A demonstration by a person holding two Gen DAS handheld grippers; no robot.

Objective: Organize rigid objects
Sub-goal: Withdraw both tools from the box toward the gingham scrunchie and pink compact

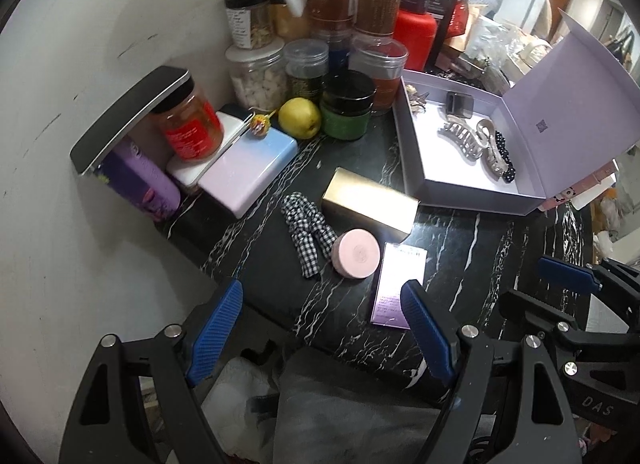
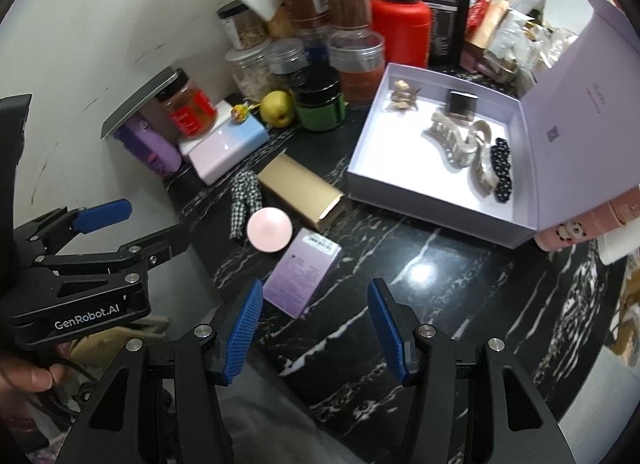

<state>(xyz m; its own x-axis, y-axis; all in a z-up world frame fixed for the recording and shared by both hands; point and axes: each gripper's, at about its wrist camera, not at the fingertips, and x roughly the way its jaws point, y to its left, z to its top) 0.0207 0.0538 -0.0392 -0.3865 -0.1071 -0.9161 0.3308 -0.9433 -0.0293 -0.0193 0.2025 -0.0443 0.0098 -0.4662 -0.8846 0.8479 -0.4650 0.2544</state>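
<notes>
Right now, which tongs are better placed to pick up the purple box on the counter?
Left, probably. The left tongs hang open right at the purple box, one pad overlapping it. The right tongs, also open and empty, sit beside the box, over bare counter.

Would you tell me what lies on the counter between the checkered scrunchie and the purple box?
The round pink container lies between the checkered scrunchie and the purple box, touching or nearly touching the scrunchie. Both wrist views show it; the right one shows it most clearly.
</notes>
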